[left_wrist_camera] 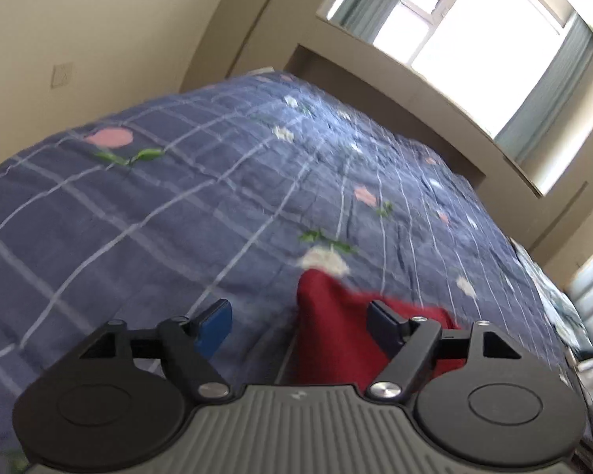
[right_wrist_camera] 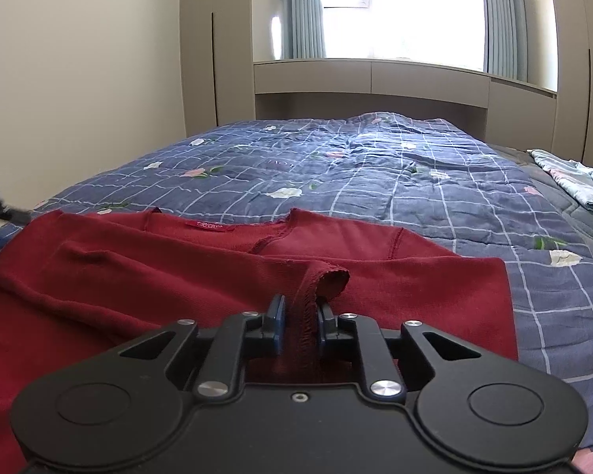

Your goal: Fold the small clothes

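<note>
The red shirt (right_wrist_camera: 178,276) lies spread on the bed (right_wrist_camera: 375,166), its near sleeve cuff pinched in the right gripper (right_wrist_camera: 299,326). The left gripper (left_wrist_camera: 300,324) hovers wide and empty over the shirt's far edge, so pulling the sleeve across unanchored could drag and bunch the shirt.

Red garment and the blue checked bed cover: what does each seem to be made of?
The red garment looks like a soft knit, probably cotton jersey: matte, fine ribbed texture, overlock stitching along the cuff pinched by the right gripper. The blue checked bed cover looks like quilted woven cotton: matte, puckered along stitch lines, printed flowers. Fibre content cannot be confirmed. The left gripper holds nothing.
</note>
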Motion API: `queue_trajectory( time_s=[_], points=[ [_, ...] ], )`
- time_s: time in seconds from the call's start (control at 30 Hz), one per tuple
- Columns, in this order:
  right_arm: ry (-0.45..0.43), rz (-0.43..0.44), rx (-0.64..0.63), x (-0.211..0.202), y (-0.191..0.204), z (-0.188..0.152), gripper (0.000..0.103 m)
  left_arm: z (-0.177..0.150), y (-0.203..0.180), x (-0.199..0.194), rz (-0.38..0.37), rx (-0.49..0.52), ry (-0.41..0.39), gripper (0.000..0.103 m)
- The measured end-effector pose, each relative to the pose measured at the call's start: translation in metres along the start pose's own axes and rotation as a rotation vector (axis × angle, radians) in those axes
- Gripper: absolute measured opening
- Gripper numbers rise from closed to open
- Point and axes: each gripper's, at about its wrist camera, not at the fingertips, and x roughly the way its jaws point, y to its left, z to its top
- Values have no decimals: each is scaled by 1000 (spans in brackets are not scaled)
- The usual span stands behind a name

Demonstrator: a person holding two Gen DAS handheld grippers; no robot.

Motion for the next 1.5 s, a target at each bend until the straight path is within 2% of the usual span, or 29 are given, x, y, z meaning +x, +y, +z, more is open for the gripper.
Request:
queue_trajectory(
  time_s=[0.13,0.27,0.37,0.43,0.5,0.57,0.67,0.87,0.97,1.07,1.1,1.13,1.17,1.2,1.23,1.33,1.5],
  points=[
    [2,0,-12,2,2,-1,23,-18,9,-15,-49,11,74,81],
    [5,-3,-21,3,3,-1,24,-33,9,-27,-78,71,84,79],
    [1,-11,-40,3,7,-2,23,-37,8,-28,-123,55,123,60],
    [-5,-14,-51,2,8,-3,18,-39,3,-28,-130,61,157,19],
    [-10,-23,-62,1,10,-4,17,-41,-4,-31,-105,68,162,13],
    [-11,-25,-68,1,11,-4,17,-40,-11,-39,-80,71,139,11],
    [-7,-26,-85,2,14,-5,17,-34,-19,-50,9,85,113,10],
    [-2,-52,-128,3,21,-6,18,-33,-16,-34,80,77,173,10],
    [6,-60,-136,5,22,-7,21,-37,-15,-31,83,68,172,16],
    [5,-70,-135,6,21,-6,26,-38,-16,-36,98,53,162,35],
    [4,-77,-130,6,21,-6,33,-38,-17,-40,110,56,151,50],
    [3,-86,-122,6,20,-6,46,-38,-18,-44,117,56,138,69],
    [-1,-95,-112,5,18,-6,56,-39,-18,-49,128,50,120,79],
    [-8,-103,-99,3,16,-5,75,-40,-18,-53,143,37,103,95],
    [-19,-100,-88,0,14,-5,88,-41,-19,-56,158,24,86,100],
    [-49,-101,-89,-20,12,-1,101,-46,-21,-66,192,18,74,101],
    [-38,-107,-191,-72,22,-13,102,-67,-36,-87,213,103,72,102]
  ],
)
